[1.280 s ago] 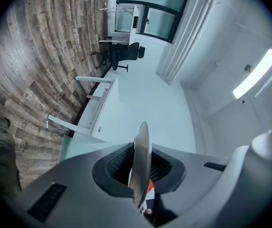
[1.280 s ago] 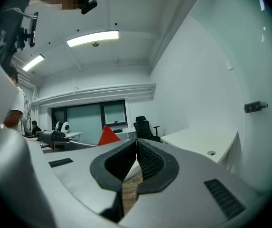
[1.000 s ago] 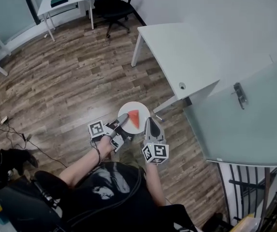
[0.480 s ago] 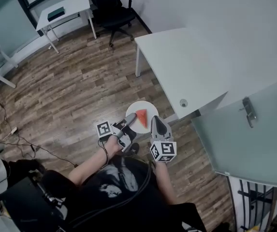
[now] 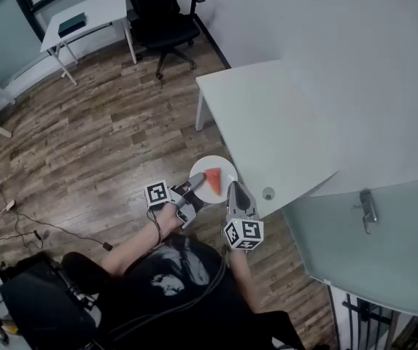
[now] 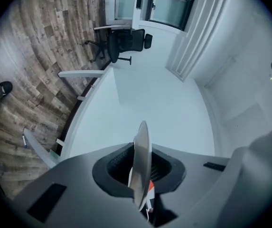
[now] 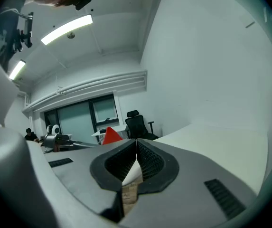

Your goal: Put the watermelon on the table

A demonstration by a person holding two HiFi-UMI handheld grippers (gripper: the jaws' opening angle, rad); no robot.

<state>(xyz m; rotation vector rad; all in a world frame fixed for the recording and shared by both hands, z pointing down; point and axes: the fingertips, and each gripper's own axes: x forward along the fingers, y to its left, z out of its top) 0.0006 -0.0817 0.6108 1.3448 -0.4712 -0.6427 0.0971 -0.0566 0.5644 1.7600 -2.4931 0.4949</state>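
Note:
A red watermelon slice (image 5: pixel 213 178) lies on a round white plate (image 5: pixel 203 170) held in the air at the near corner of a white table (image 5: pixel 274 122). My left gripper (image 5: pixel 191 188) is shut on the plate's left rim, seen edge-on as the plate (image 6: pixel 141 163) between its jaws. My right gripper (image 5: pixel 233 189) is shut on the plate's near right rim, where the plate (image 7: pixel 134 170) shows as a thin edge. The slice's red tip (image 7: pixel 111 136) rises behind the right gripper's jaws. The table (image 6: pixel 145 108) spreads just ahead of the left gripper.
A black office chair (image 5: pixel 157 17) stands beyond the table's far end, and a second white desk (image 5: pixel 88 20) with a dark object is at the back left. A frosted glass door (image 5: pixel 384 239) with a handle (image 5: pixel 367 210) is at the right. Wooden floor (image 5: pixel 99 137) lies to the left.
The person has walked toward the white table with the plate in both grippers. The plate now overlaps the table's near corner; earlier it hung over the floor short of it.

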